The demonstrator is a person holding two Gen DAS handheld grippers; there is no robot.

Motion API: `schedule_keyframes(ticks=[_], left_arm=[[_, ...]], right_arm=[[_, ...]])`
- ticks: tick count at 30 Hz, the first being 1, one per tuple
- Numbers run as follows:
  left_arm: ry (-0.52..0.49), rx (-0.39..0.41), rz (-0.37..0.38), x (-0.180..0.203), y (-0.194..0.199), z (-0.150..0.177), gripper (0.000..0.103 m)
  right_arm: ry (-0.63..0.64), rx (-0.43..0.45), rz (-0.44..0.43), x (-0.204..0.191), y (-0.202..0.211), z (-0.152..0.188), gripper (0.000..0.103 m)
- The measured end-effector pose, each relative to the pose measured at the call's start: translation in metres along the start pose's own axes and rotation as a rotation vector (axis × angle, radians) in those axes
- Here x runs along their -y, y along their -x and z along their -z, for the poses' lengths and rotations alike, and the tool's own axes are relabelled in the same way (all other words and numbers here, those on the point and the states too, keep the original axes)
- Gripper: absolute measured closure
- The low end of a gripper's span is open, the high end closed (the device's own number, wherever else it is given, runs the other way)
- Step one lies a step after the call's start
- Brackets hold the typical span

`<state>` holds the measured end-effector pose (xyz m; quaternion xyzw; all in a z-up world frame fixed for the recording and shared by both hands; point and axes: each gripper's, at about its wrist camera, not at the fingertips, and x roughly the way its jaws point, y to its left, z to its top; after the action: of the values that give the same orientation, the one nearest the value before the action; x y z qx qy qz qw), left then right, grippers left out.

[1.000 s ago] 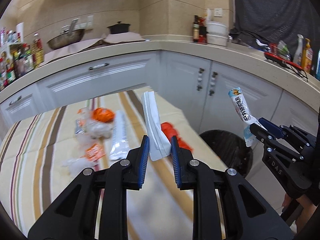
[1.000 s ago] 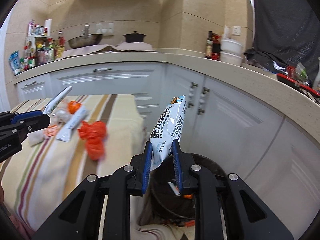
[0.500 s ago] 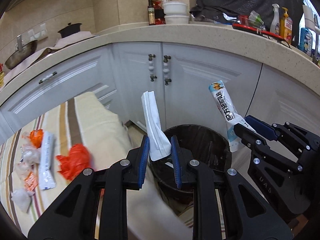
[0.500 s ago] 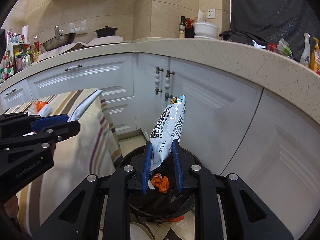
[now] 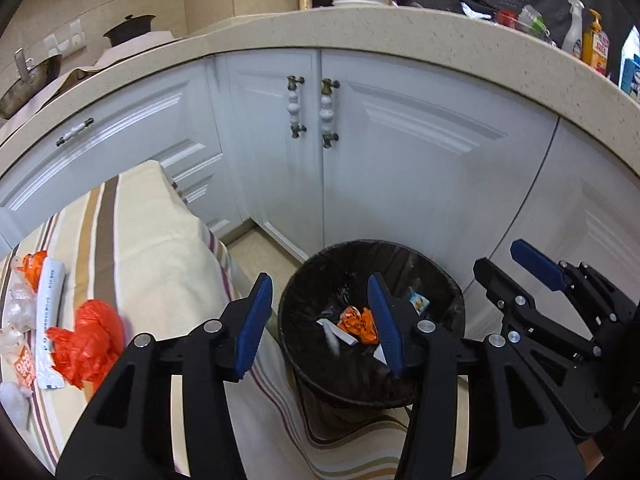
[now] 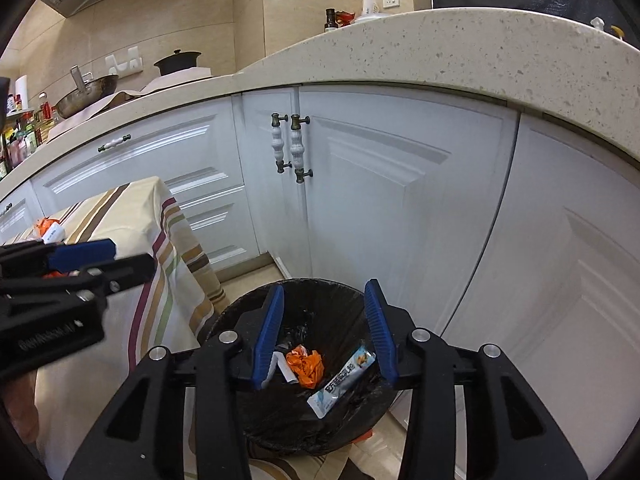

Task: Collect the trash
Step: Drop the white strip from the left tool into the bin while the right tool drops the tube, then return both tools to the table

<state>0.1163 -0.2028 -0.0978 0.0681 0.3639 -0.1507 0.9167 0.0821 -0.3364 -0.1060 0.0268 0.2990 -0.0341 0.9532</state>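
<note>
Both grippers hang above the black trash bin (image 5: 370,322) with jaws spread wide and nothing between them — the left gripper (image 5: 322,318) and the right gripper (image 6: 324,330). Inside the bin lie a blue-white wrapper (image 6: 342,378), a crumpled orange wrapper (image 6: 306,366) and a white packet (image 5: 336,330). Left of the bin, an orange bag (image 5: 86,342) rests on the striped tablecloth (image 5: 160,248).

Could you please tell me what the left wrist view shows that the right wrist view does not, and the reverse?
Only the left wrist view shows the red crumpled bag and the white stick packet on the striped tablecloth. Only the right wrist view shows the blue-and-white wrapper lying whole inside the bin. Both show the black trash bin, the orange crumpled wrapper in it, and both grippers open, left gripper and right gripper.
</note>
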Motion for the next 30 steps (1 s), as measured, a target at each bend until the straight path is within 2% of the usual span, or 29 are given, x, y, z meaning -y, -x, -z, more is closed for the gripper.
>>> schedule_keyframes(ticks=[6,13,22,30], left_arm=[[0.048,0.045,-0.022,-0.025,0.027,-0.004,0.051],[0.126,0.087,-0.105,-0.078,0.071,0.008,0.048],[0.255,0.085,-0.27,-0.163,0.119,0.052,0.048],[0.374,0.065,-0.389,-0.229,0.15,0.096,0.047]], right_arm=[[0.009,0.02,-0.029,-0.015,0.009,-0.01,0.058],[0.048,0.058,-0.115,-0.06,0.027,-0.024,0.053],[0.165,0.07,-0.259,-0.143,0.045,-0.028,0.05],[0.244,0.022,-0.335,-0.196,0.043,-0.021,0.046]])
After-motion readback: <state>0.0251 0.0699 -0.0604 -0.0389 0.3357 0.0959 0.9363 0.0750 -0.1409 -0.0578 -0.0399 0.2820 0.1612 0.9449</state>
